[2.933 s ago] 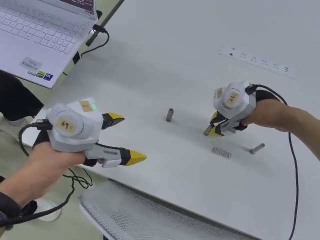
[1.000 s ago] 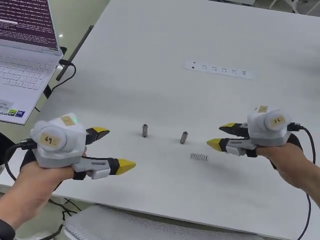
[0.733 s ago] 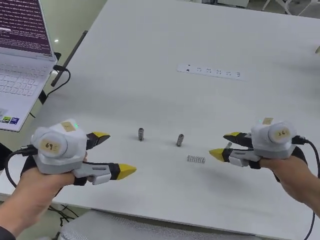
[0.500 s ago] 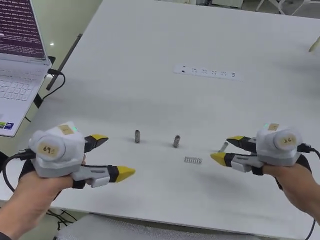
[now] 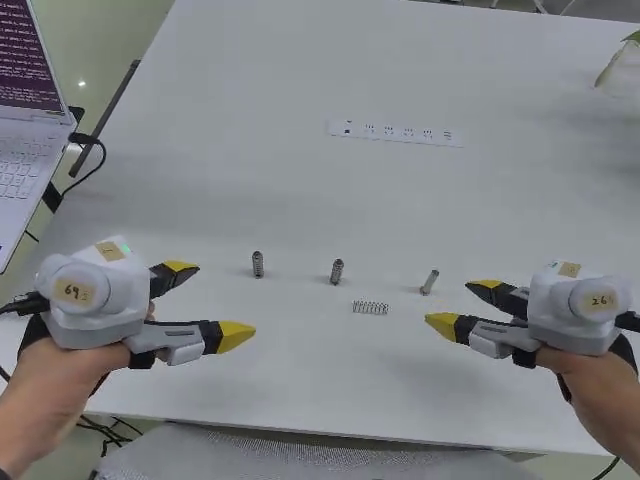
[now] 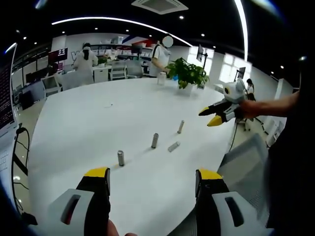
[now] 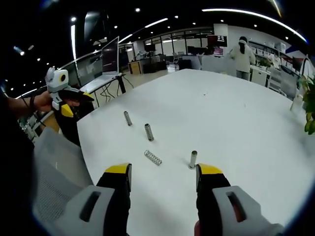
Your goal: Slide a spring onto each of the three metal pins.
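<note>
Head view of the bench [image 5: 300, 100] with the third of three spring-fitting steps in hand. Three pins stand upright in a row parallel to the near edge of the bench: the left pin [image 5: 257, 264] and the middle pin [image 5: 336, 271] each appear to carry a coiled spring, whereas the bare pin [image 5: 429, 282], at the right end of the row, shows a smooth shaft. The loose spring [image 5: 370, 307] lies on its side between the middle pin and the bare pin, slightly nearer the near edge, touching neither. The left gripper [image 5: 208, 300] is released, jaws spread and empty, and hovers over the near-left part of the bench, well apart from the pins. The right gripper [image 5: 463, 305] is likewise released and empty, near the bare pin and pointing toward the loose spring. Judged from this layout, two pins are finished and one is left; the next move calls for one gripper to close on the loose spring, lift it, turn it upright and align its bore over the tip of the bare pin. A power strip [image 5: 395, 132] lies toward the far edge.
</note>
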